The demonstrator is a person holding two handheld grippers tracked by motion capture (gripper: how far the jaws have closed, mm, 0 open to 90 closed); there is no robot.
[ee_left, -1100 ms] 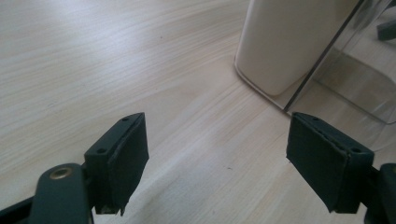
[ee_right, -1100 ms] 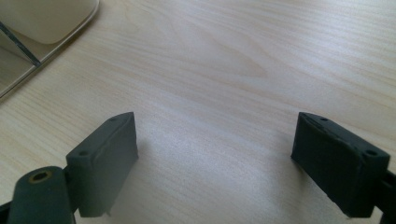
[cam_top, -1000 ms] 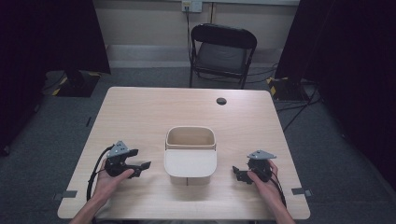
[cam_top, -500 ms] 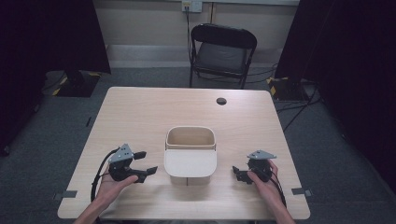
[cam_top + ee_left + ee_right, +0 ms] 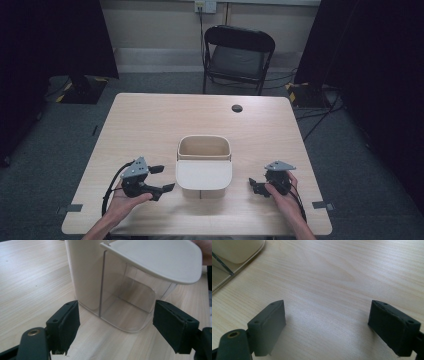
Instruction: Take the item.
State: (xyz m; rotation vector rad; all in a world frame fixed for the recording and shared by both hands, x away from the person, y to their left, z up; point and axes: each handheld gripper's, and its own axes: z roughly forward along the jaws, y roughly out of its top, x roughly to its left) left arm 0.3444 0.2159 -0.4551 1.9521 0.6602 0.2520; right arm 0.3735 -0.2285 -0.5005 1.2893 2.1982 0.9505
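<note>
1. We see a light wooden table point(image 5: 150, 125) from the high view, with a cream container point(image 5: 204, 162) standing near the middle of its front half.
2. The container is open at the top in its rear part, and a flat cream lid point(image 5: 203, 174) covers or overhangs its front part, toward the person.
3. In the left gripper view the container's point(image 5: 92, 277) near wall is clear plastic, its far walls are opaque cream, and the lid point(image 5: 155, 260) juts out above the clear part like a shelf.
4. We find the left gripper point(image 5: 162, 179) to the left of the container, held in the person's left hand point(image 5: 125, 197), its jaws pointing right toward the container.
5. Its jaws stand wide apart; in the left gripper view point(image 5: 116, 331) the container's lower corner sits between and beyond them, and we cannot tell that either pad touches it.
6. The right gripper point(image 5: 254, 184) sits to the right of the container, held in the right hand point(image 5: 282, 192), apart from the container's wall.
7. Its jaws too are spread wide, with nothing between them; in the right gripper view point(image 5: 327, 327) bare tabletop lies between the pads, and a corner of the container point(image 5: 234, 252) shows at the upper left.
8. A small dark round thing point(image 5: 237, 108) lies near the table's far edge.
9. Beyond the table a black folding chair point(image 5: 239, 55) stands on the grey floor, facing the table.
</note>
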